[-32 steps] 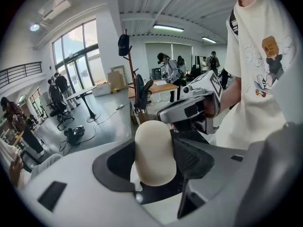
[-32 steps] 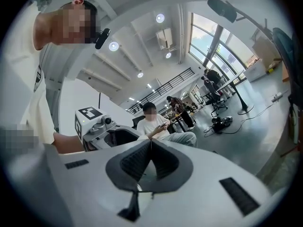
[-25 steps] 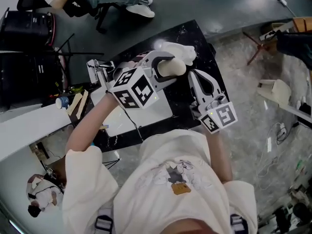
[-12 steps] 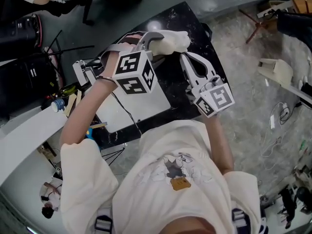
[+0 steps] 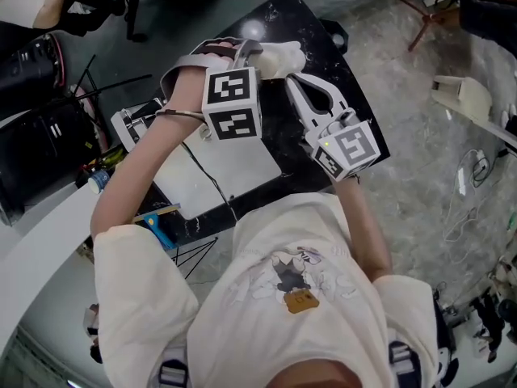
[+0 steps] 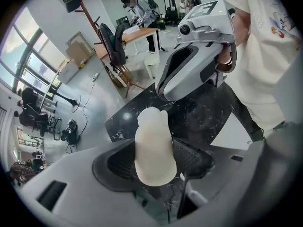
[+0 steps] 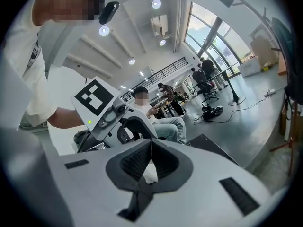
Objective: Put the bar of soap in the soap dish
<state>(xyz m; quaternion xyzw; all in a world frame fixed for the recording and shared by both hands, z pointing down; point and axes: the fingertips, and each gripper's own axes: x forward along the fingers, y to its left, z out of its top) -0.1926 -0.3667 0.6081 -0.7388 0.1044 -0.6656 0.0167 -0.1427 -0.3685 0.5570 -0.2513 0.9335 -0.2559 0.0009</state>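
Left gripper (image 6: 152, 163) clamped on cream oval bar of soap (image 6: 152, 131) over black marble table (image 6: 208, 119); right gripper (image 7: 150, 148) jaws pressed together, empty.

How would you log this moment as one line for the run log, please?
left gripper: shut on bar of soap | right gripper: shut | soap: held over black table | soap dish: not in view
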